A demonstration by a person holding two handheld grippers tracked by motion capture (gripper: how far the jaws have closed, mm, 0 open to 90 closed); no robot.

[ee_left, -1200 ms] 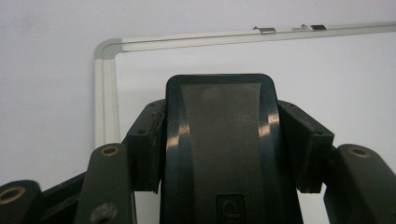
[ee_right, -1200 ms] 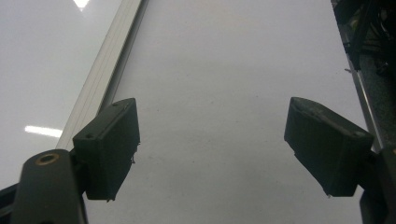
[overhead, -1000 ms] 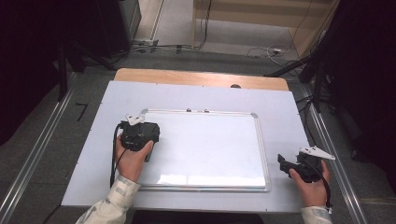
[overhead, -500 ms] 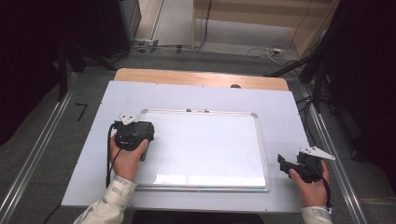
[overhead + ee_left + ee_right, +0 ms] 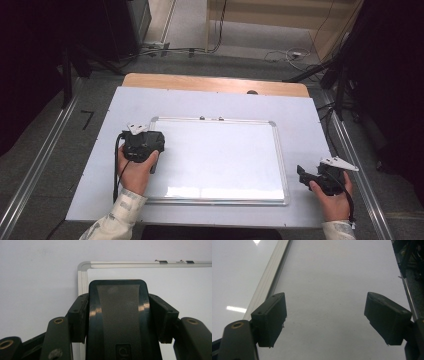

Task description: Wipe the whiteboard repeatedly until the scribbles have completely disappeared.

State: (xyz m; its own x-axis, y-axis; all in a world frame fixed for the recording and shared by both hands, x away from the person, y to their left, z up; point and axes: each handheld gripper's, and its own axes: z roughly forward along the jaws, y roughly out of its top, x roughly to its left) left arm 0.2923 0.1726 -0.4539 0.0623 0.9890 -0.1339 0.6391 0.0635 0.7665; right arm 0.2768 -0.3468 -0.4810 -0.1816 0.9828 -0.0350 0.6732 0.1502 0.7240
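Observation:
A white whiteboard with a silver frame lies flat on the pale table cover. My left gripper sits over the board's left edge, near its top-left corner. In the left gripper view my left gripper is shut on a black block with a grey face, which looks like a board eraser. My right gripper rests on the table cover just right of the board's lower right corner. In the right gripper view its jaws stand wide open with nothing between them, beside the board's frame.
Two small clips sit on the board's far frame. A wooden strip runs along the table's far edge. Metal rails flank the table, with cables on the floor beyond.

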